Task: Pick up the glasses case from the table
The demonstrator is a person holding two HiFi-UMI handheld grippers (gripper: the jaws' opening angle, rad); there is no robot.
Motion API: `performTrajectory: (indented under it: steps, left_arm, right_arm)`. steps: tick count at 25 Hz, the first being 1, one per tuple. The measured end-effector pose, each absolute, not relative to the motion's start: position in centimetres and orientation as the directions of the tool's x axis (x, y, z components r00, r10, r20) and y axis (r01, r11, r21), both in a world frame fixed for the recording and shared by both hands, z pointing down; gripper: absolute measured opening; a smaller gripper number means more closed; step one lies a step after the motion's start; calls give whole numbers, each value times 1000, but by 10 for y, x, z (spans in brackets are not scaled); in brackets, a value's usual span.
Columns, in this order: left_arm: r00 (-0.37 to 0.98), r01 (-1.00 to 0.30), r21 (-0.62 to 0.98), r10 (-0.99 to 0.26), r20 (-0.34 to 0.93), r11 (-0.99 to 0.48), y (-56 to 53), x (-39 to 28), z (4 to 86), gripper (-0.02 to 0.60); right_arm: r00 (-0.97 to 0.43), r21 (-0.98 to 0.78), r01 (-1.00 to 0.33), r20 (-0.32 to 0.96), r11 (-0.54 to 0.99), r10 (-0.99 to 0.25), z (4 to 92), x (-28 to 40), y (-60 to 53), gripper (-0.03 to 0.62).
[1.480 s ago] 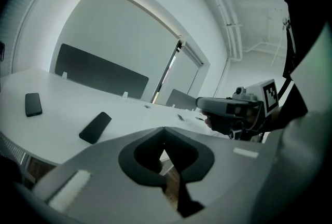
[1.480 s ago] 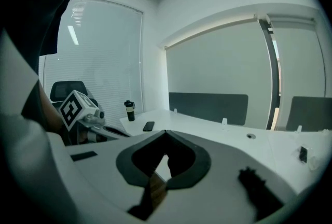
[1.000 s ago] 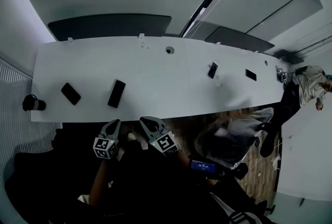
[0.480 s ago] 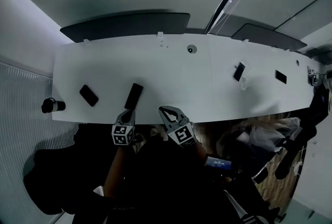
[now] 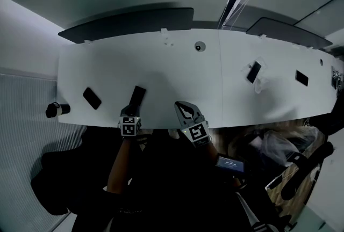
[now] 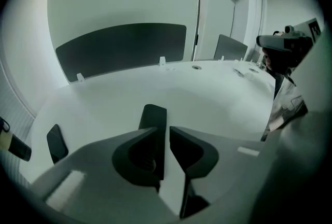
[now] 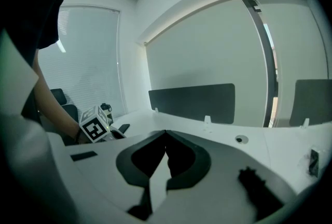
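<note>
Just beyond left claw (image 6: 165,130), jaws narrowly apart, lately opening, glasses case (image 6: 154,115).

Glasses case (image 6: 154,116) near end hidden; dark cylinder (image 6: 21,149) at lft edge cut off.

i can't read any words, numbers or brand names from here. the only signs i get are the black-and-white square markers: one faces me on the left cube (image 5: 129,128), which rides on the left gripper (image 5: 130,111), and one on the right cube (image 5: 196,132), on the right gripper (image 5: 186,108). they are coded block patterns, not letters. the left cube's marker shows again, larger, in the right gripper view. low in the head view, a small lit screen (image 5: 230,163) carries pale lines on blue, too small for me to make out.
</note>
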State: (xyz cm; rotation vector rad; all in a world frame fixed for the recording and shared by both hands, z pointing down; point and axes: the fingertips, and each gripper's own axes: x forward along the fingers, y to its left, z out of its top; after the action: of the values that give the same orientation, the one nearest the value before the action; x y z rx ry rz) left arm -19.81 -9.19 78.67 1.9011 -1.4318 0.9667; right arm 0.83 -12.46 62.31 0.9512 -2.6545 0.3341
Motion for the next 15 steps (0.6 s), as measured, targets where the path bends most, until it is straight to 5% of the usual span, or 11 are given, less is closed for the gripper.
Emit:
performTrajectory:
  steps: [9,15]
  left_arm:
    - [87,-948,-58,-429,899,-313,-111,-207,827,315]
    - [114,-947,19,-280,953,-321,-112,-213,857,353]
  right_arm:
    - [-668,-100,-723,351,683,-656,619,33,-148,2]
    - [-664,-95,-726,352,681,-659,614,31,-146,2]
